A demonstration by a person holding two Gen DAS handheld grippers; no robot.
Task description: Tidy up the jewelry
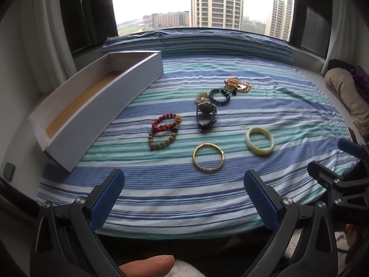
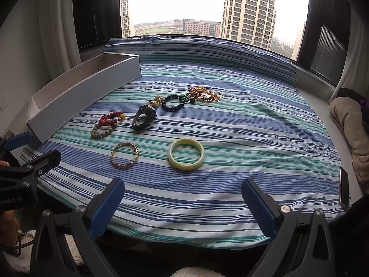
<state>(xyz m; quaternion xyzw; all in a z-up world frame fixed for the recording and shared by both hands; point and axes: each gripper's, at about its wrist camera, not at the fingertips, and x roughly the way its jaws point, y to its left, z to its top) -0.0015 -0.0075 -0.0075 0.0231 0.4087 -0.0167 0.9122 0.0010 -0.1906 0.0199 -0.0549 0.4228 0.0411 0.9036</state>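
Both grippers wide apart, empty: left gripper (image 1: 184, 194), right gripper (image 2: 183, 198).
Pale green stone bangle (image 2: 186, 154), well right of long white open box (image 1: 96, 106): likely rigid, slick, brittle; pinch across one rim section.

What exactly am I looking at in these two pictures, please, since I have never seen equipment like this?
A person holds two hand-held grippers, each with a fisheye camera looking along its blue-padded fingers. One picture comes from the left gripper, the other from the right gripper. Both are open and hold nothing. On the striped cloth lie a pale green bangle, a gold bangle, beaded bracelets, a watch and a gold chain pile. A long white box stands empty at the left.
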